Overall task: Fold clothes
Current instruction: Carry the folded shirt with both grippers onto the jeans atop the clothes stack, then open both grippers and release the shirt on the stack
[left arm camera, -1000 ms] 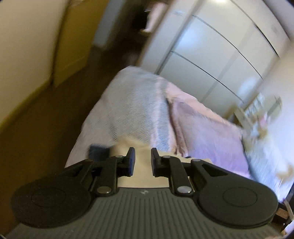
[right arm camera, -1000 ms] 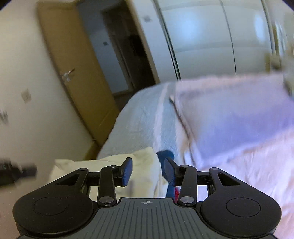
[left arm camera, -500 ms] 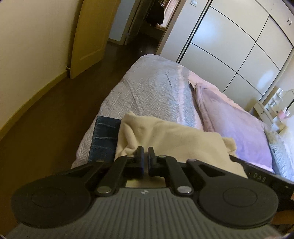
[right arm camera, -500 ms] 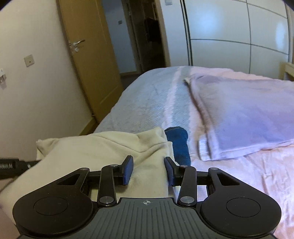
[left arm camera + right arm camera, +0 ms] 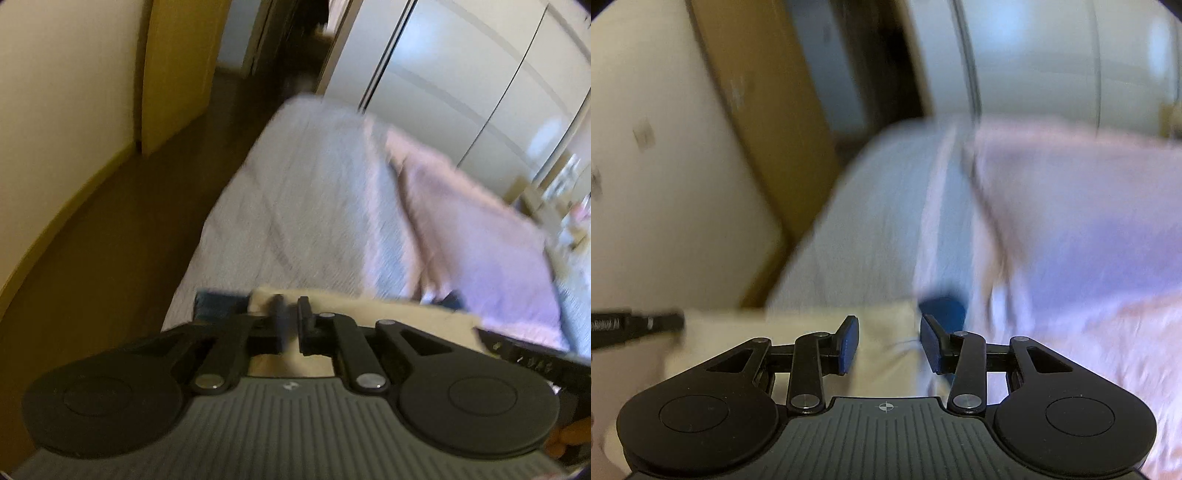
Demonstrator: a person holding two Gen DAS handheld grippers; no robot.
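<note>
bed [image 5: 306, 206] w/ grey cover | L tool [image 5: 291, 314] pinched closed on cream garment [image 5: 388, 314] | R tool [image 5: 889, 341] half-open over it, grips nothing

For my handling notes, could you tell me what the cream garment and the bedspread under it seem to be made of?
The cream garment looks like soft, matte knit cloth, perhaps cotton: it bunches in rounded folds with no sheen. The bedspread appears to be woven or quilted fabric, matte pale grey-lilac with a faint ribbed texture. Motion blur hides the weave in both, so the fibre stays a guess.
</note>
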